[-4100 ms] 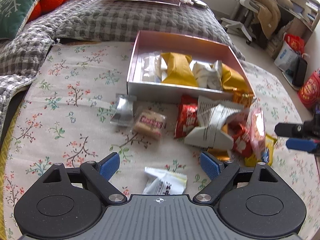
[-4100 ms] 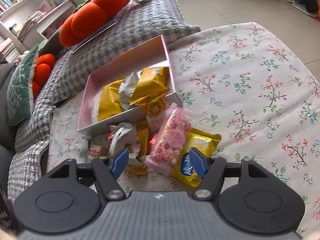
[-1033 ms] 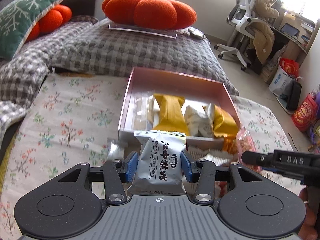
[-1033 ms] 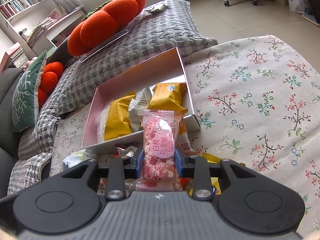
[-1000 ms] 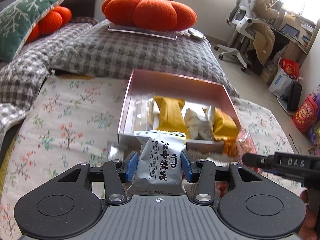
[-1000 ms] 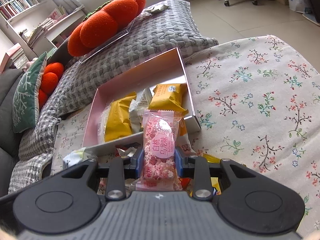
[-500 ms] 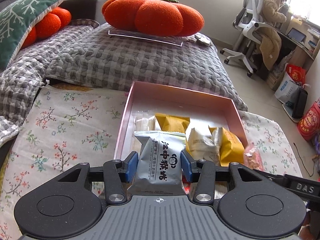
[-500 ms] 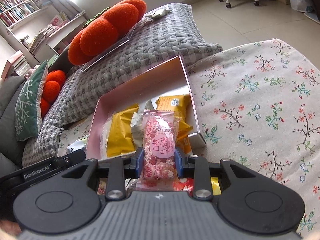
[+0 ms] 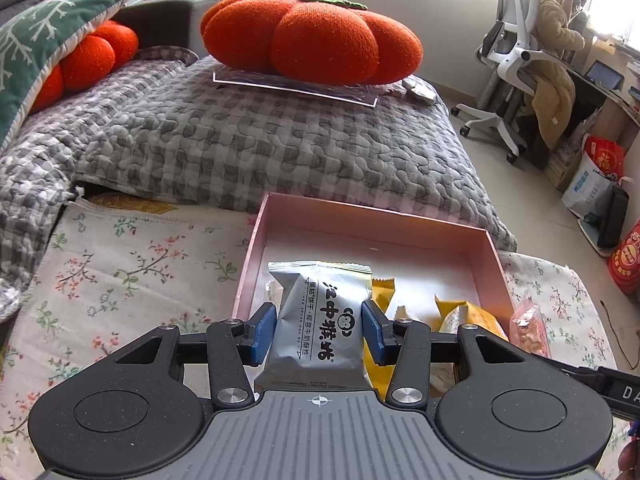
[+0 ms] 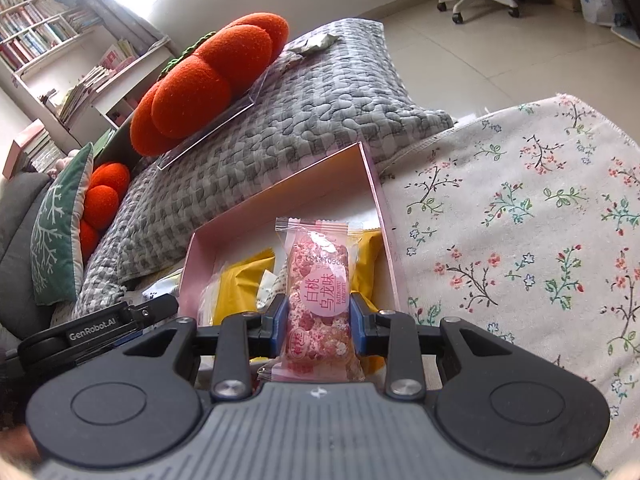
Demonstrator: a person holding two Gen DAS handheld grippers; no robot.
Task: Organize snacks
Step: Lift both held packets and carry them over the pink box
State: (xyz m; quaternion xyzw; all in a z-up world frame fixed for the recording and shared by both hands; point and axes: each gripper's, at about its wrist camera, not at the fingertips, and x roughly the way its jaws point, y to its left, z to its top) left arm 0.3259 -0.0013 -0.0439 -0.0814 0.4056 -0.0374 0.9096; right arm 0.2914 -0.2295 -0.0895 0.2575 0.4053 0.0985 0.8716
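The silver snack packet (image 9: 318, 320) stands with its long axis running straight away from the left gripper (image 9: 319, 334), crimped top edge pointing toward the far wall of the pink box (image 9: 376, 222), printed face up toward the camera; the blue fingers (image 9: 262, 334) press on its two long sides, closed to a middling width around it, and it hangs over the near left part of the box. The pink snack bar (image 10: 318, 300) in its clear wrapper likewise points lengthwise away from the right gripper (image 10: 319, 322), sealed end toward the box's far wall, label facing up; that gripper's fingers (image 10: 357, 328) are drawn in narrow and clamp its long edges, holding it above the near right part of the box. Below both lie yellow packets (image 10: 244, 284) and a white packet (image 9: 408, 312) inside the box, whose far half is bare. The box sits on a floral cloth (image 10: 520, 220) covering the surface, its far wall near a grey checked quilt (image 9: 260, 140). On the quilt rests an orange pumpkin cushion (image 9: 312, 38), with a green cushion (image 10: 58, 232) off to one side.
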